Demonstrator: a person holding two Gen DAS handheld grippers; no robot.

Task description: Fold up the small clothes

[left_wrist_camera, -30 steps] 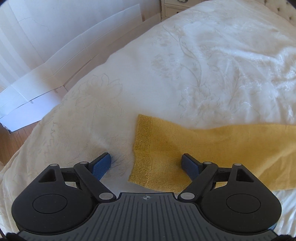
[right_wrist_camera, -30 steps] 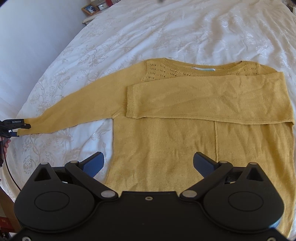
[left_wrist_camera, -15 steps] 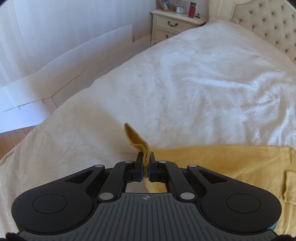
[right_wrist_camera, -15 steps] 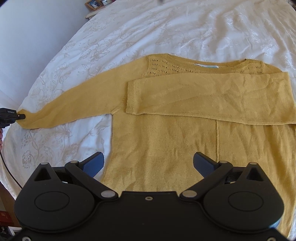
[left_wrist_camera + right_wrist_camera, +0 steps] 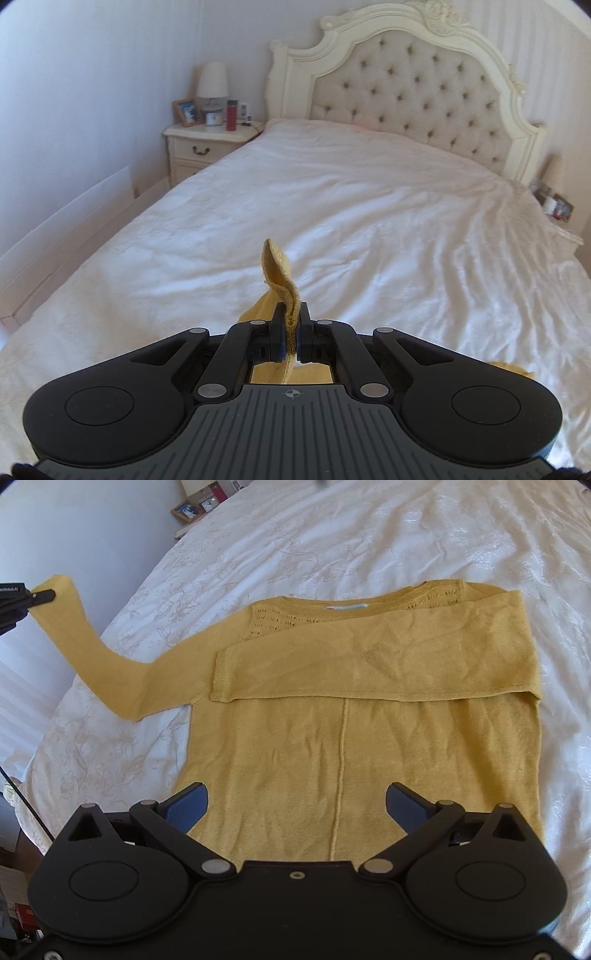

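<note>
- Your left gripper [image 5: 291, 334] has its jaws pressed together on the cuff of the mustard-yellow knitted sweater's free sleeve [image 5: 107, 664]; the cuff edge curls up above the pads, so the pinch sits just behind the hem, likely to keep the thin knit from slipping.
- In the right wrist view that same left gripper shows at the left edge, with the cuff held clear above the white embroidered bedspread [image 5: 369, 535]. Lifting it this way lets the sleeve swing over the body instead of dragging.
- Your right gripper [image 5: 297, 805] hangs spread wide over the lower body of the mustard-yellow knitted sweater [image 5: 343, 738], holding nothing. I judge it waits there to steady the cloth or take the hem afterwards.
- The sweater lies flat on the bed, neckline toward the cream tufted headboard [image 5: 406, 92], hem toward you. Its long axis follows the centre seam, straight away from the right gripper.
- The other sleeve [image 5: 406, 664] is already folded across the chest, lying crosswise, cuff pointing to the picture's left.
- The held sleeve runs from the shoulder out to the left, then bends upward to the cuff.
- Next step, as I read it: carry the cuff across to lie on or just below the first sleeve.
</note>
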